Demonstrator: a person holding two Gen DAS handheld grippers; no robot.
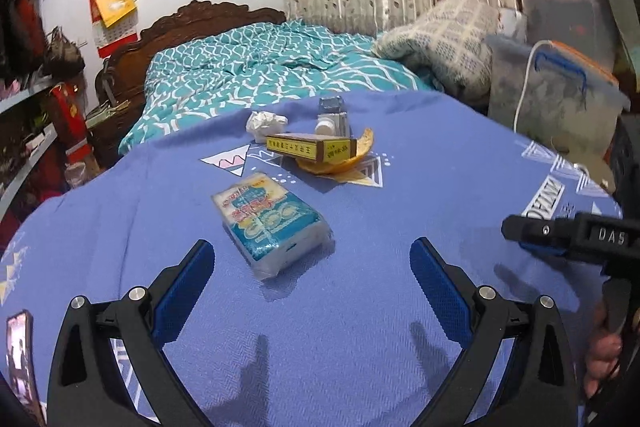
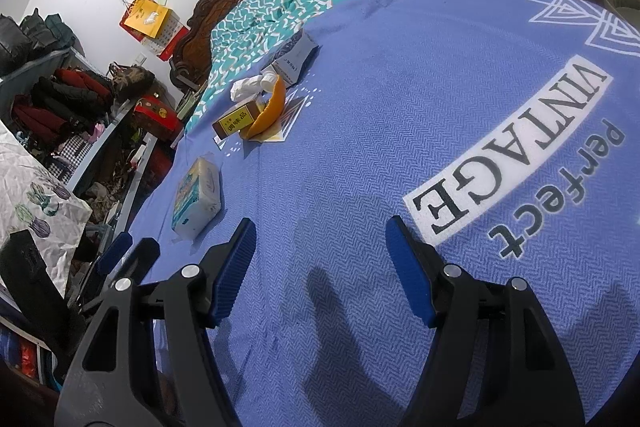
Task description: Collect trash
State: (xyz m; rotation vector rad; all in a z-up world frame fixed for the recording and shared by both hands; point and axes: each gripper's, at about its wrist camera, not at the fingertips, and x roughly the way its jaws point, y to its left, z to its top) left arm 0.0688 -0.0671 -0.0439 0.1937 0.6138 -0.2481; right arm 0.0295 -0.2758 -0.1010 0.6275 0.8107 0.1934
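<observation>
Your left gripper (image 1: 312, 267) hangs with its jaws spread wide and empty over the blue cloth (image 1: 400, 187), the tissue pack (image 1: 272, 223) lying just ahead of its fingertips. Your right gripper (image 2: 320, 247) is likewise spread and holds nothing. Farther on, the crumpled paper (image 1: 265, 123), brown box (image 1: 311, 146), orange peel (image 1: 344, 163), white bottle (image 1: 325, 127) and grey carton (image 1: 333, 109) huddle together.

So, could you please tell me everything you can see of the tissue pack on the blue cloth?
The tissue pack is a soft rectangular block in clear plastic printed blue and white with red lettering, white tissue showing at its ends. It lies flat and looks sealed, askew on the blue cloth, touching nothing else, nearer the cameras than the other items.
</observation>
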